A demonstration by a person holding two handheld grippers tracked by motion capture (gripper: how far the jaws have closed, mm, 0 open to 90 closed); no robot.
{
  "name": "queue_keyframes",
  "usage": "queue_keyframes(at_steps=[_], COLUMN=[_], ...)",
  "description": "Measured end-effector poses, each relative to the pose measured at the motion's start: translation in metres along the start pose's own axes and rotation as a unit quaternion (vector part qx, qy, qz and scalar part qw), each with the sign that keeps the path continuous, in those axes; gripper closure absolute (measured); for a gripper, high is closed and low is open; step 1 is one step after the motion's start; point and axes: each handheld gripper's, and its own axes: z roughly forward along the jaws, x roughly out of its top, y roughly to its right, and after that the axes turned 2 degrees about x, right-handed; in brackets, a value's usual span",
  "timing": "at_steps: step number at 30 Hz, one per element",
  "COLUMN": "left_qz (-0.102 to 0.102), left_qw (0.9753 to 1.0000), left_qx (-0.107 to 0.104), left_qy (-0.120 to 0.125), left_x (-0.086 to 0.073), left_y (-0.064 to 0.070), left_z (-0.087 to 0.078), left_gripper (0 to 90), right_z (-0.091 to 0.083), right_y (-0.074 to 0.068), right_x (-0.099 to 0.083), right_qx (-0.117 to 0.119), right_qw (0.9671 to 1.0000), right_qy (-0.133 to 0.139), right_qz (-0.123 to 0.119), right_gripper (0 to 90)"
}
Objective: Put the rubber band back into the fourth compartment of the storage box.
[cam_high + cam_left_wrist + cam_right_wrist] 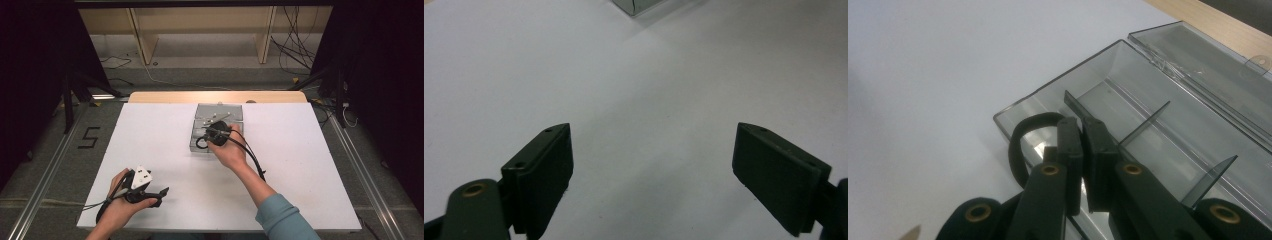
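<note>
Right gripper (pixel 1082 150) over the near corner of a clear grey compartment box (pixel 1058 95), jaws pinched on a thin grey divider (pixel 1075 104) standing in it. Box lid open, mid-table toward the far edge. Left gripper (pixel 651 165) near the front-left, jaws wide apart, holding nothing, above bare white table (pixel 634 95).

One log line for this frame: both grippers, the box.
left gripper: open, idle over white tabletop | right gripper: shut on black loop at clear divided box | box lid: open
</note>
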Motion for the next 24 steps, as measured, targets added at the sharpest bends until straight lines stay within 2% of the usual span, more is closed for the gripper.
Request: queue_keyframes(at_steps=[24], left_qz=[-0.001], left_qw=[1.0000], left_qx=[-0.001], left_qy=[0.000], left_x=[0.000], left_y=[0.000], left_z=[0.000], left_gripper=[16.3], right_z=[0.013], right_y=[0.005], right_x=[0.005], right_qx=[-0.014], right_qw=[0.9998], right_qy=[-0.008], right_qz=[0.008], right_gripper=[87.8])
